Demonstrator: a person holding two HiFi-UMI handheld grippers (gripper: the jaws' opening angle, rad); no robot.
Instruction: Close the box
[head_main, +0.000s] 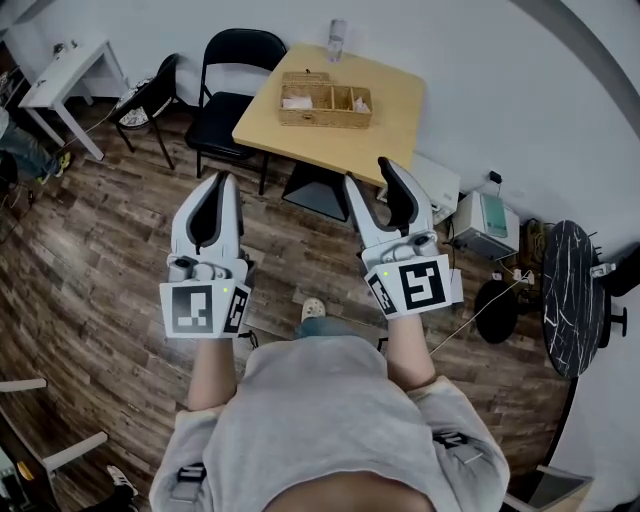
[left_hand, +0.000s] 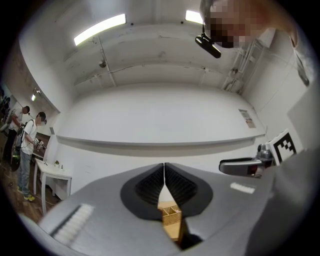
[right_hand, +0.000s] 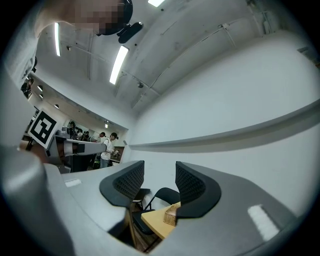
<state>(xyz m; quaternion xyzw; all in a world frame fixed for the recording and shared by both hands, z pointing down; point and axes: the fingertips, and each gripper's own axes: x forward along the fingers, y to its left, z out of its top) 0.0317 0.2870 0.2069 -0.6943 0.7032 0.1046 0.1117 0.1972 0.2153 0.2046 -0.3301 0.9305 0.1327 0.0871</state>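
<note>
Head view shows us holding both tools over the wooden floor (head_main: 90, 250), short of the tan surface (head_main: 400, 115). The wicker box (head_main: 325, 104) sits there, well ahead of both tips, compartments showing. Our left tool (head_main: 224, 182) has its jaws pressed together on nothing; our right tool (head_main: 368, 176) gapes wide, empty. A black chair (head_main: 235, 60) stands beyond the left tool.

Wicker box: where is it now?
Head view, top centre: the wicker box sits on the wooden table, near a clear bottle, black chair to its left.

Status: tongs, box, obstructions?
Left tongs shut, empty; right tongs open, empty. Wicker box on table, open, not yet reached. Nothing between tongs and box.
</note>
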